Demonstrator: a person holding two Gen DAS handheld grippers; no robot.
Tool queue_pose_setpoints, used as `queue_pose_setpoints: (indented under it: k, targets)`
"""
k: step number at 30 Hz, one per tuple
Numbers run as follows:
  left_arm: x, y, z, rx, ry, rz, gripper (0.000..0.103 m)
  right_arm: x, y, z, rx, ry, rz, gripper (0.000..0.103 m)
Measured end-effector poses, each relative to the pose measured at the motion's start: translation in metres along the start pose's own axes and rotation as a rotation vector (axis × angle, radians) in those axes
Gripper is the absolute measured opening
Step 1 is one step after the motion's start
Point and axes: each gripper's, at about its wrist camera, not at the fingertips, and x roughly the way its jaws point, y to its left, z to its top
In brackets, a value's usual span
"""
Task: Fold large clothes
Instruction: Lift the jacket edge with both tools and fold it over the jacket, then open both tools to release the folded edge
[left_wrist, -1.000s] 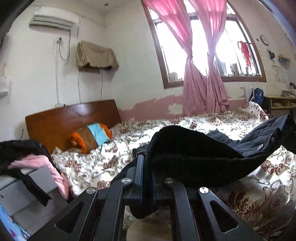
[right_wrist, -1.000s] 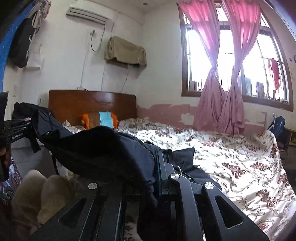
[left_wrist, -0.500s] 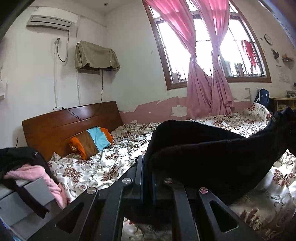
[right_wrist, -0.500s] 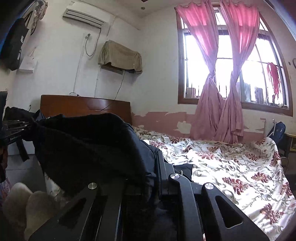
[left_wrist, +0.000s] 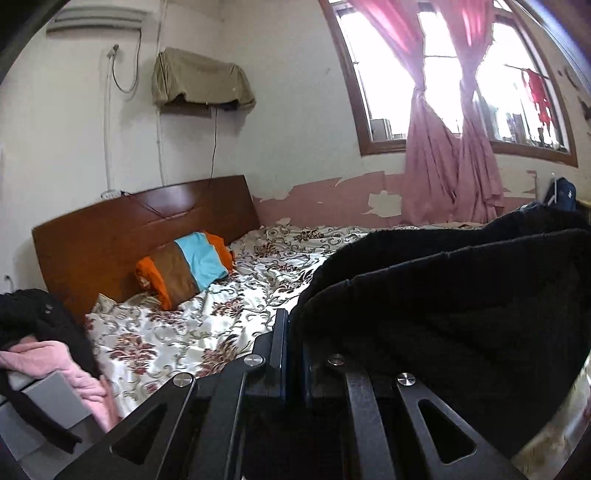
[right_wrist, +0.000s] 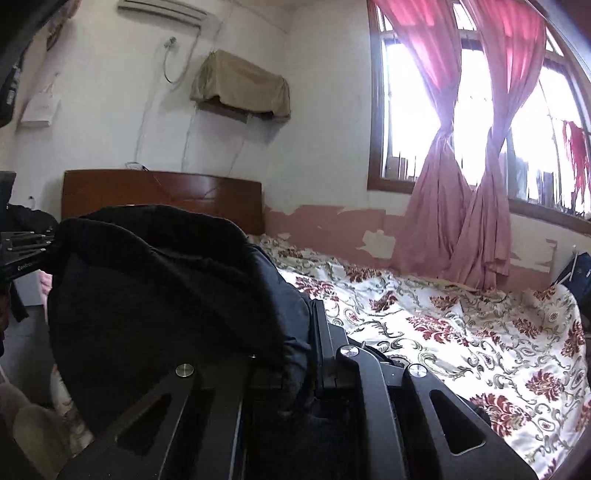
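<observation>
Left tongs: your left tongs are clenched on an edge of the black garment; the cloth rises straight out of the narrow slot between the fingers and drapes off to the right of that view.
Right tongs: your right tongs are clenched on another edge of the same black garment; the fabric bunches over the left finger and stretches away to the left.
Garment: it hangs as a dark span between your two tongs, held up above the bed, with a folded double edge showing in the left wrist view. How much of it touches the bed you cannot tell from here.
Other tongs in view: at the far left edge of the right wrist view your left tongs show as a black frame meeting the garment's far end.
Bed: a flowered cream and red sheet covers it, and a wooden headboard stands against the wall.
Pillow: an orange, brown and blue striped pillow leans at the foot of the headboard, well apart from the garment.
Side pile: pink cloth and a dark cloth lie heaped at the lower left of the left wrist view, beside the bed.
Window: pink curtains, knotted at mid height, hang over a bright window beyond the bed.
</observation>
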Motion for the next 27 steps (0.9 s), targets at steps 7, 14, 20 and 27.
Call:
queue_pose_setpoints:
  k: [7, 14, 20, 27]
  targets:
    - [0.09, -0.002, 0.007, -0.052, 0.098, -0.036, 0.006, 0.086, -0.014, -0.01, 0.058, 0.151, 0.006, 0.009]
    - [0.161, -0.01, -0.009, -0.069, 0.194, -0.071, 0.006, 0.135, -0.021, -0.037, 0.094, 0.263, -0.001, 0.009]
    - [0.186, -0.008, -0.035, -0.161, 0.25, -0.142, 0.008, 0.147, -0.027, -0.057, 0.13, 0.305, 0.009, 0.01]
    - [0.186, 0.012, -0.04, -0.293, 0.275, -0.206, 0.034, 0.152, -0.024, -0.058, 0.103, 0.312, -0.022, 0.027]
